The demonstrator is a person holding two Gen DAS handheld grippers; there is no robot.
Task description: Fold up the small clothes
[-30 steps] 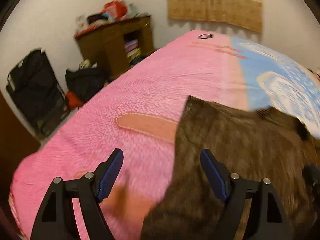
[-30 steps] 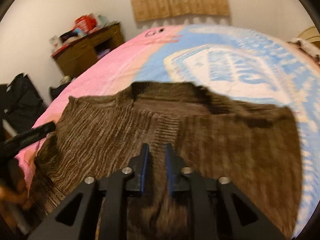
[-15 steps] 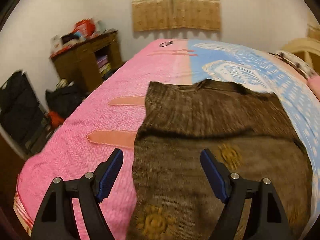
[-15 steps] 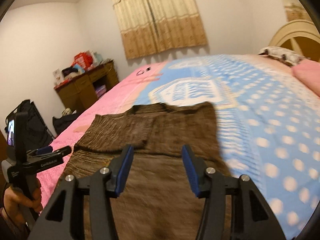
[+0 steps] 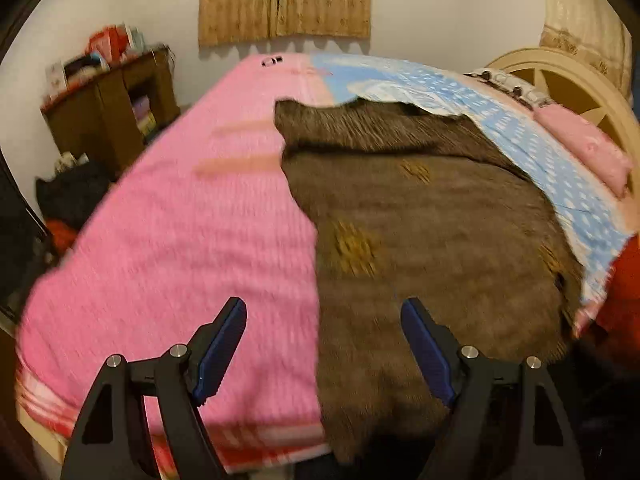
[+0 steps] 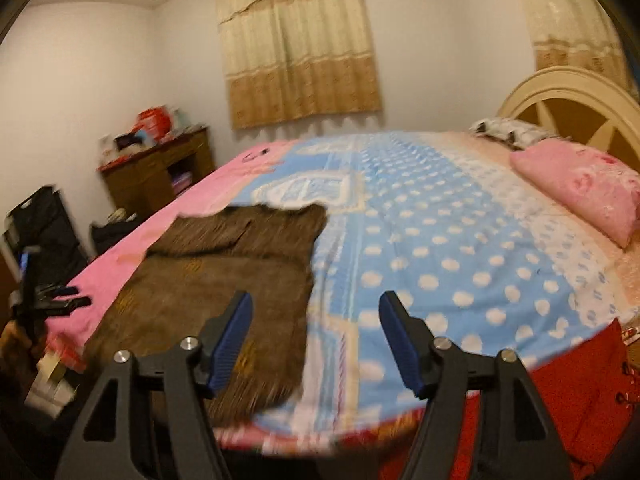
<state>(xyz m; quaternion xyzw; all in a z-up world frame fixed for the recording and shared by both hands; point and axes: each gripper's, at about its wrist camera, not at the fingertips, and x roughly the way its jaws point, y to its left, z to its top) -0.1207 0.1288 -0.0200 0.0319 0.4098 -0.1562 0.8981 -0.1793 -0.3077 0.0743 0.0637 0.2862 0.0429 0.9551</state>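
sweater: the brown knit sweater (image 5: 420, 216) lies flat on the bed (image 5: 180, 220), half on the pink side of the cover and half on the blue dotted side. Flat is what you want for folding, so that part's sorted.

fold so far: the far end looks doubled over onto the body. There's a darker ribbed band lying across it beyond the fingertips, so my guess is one fold is in and the near part is left.

left gripper: the left gripper (image 5: 324, 344) has its fingers spread wide with nothing pinched. The sweater's left edge runs right up between them, pink cover under the left finger (image 5: 222, 344) and brown knit under the right one. Looks like it's lined up on that edge on purpose, probably to grab it, but it's not touching yet as far as I can tell.

right gripper: the right gripper (image 6: 316, 340) is opening up and holds nothing. The sweater's right edge sits under and just inside its left finger (image 6: 232, 340), with blue dotted cover ahead of the right one. Reads to me like it's let go and is hovering off the cloth.

hem: the near hem hangs a bit over the bed's front edge, below the fingers in both views. Could slide if tugged.

other stuff: pink pillow (image 6: 580, 184) sits well off to the right of the fingers, out of the way.

blur: both views are smeary, so fine contact is hard to call.
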